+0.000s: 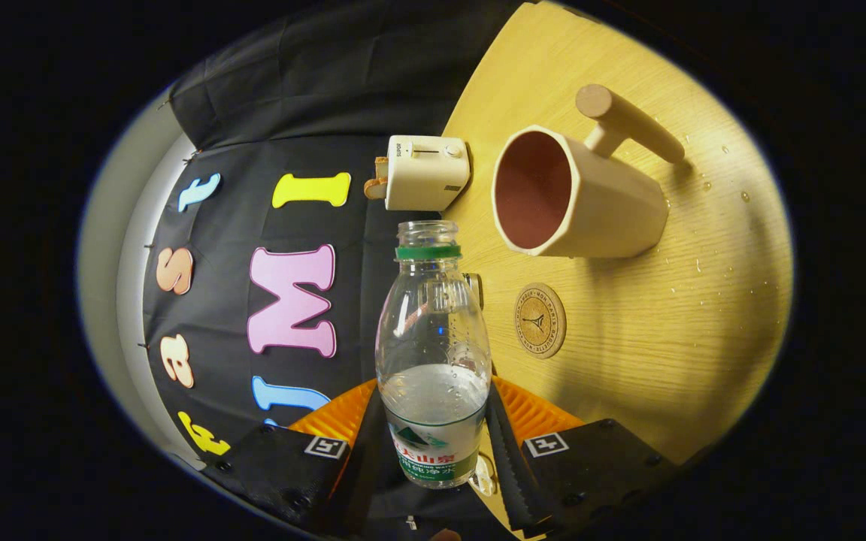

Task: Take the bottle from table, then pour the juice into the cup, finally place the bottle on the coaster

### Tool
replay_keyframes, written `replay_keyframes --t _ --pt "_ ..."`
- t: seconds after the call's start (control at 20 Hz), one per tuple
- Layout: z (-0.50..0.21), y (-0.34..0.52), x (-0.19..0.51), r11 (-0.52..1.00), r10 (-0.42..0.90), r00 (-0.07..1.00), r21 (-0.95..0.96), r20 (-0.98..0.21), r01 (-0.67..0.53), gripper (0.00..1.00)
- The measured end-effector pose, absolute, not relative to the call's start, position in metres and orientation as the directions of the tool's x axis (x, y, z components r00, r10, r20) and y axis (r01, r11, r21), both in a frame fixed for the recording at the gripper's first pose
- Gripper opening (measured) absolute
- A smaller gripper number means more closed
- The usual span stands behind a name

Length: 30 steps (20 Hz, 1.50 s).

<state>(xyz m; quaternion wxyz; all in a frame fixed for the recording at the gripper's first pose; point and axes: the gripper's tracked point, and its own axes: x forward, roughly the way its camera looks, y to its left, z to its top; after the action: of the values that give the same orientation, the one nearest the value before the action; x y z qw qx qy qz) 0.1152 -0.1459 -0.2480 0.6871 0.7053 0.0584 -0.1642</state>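
Note:
My gripper (433, 443) is shut on a clear plastic bottle (433, 338), both fingers pressing its labelled lower part. The bottle has no cap, a green neck ring, and clear liquid filling about its lower half. The view is rolled, so the wooden table (666, 346) stands almost on edge to the right of the bottle. A beige cup (576, 195) with a reddish inside and a thick handle stands on the table, its mouth beside and slightly beyond the bottle's open neck. A round cork coaster (540, 320) lies on the table just beside the bottle's shoulder, nearer to me than the cup.
A small white toaster (425, 171) with a slice in it stands on the table beyond the bottle's neck, close to the cup. Water drops (704, 263) dot the table past the cup. The table's edge runs along behind the bottle, with the booth's black cloth wall beyond it.

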Motion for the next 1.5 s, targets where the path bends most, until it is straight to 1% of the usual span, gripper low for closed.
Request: replay_keyframes --t 0.6,1.5 --pt "-0.253 -0.152 0.126 -0.178 -0.171 0.937 0.945 -0.306 0.276 0.70" --pt "-0.248 -0.156 0.136 -0.287 -0.229 0.935 0.937 -0.269 0.199 0.70"
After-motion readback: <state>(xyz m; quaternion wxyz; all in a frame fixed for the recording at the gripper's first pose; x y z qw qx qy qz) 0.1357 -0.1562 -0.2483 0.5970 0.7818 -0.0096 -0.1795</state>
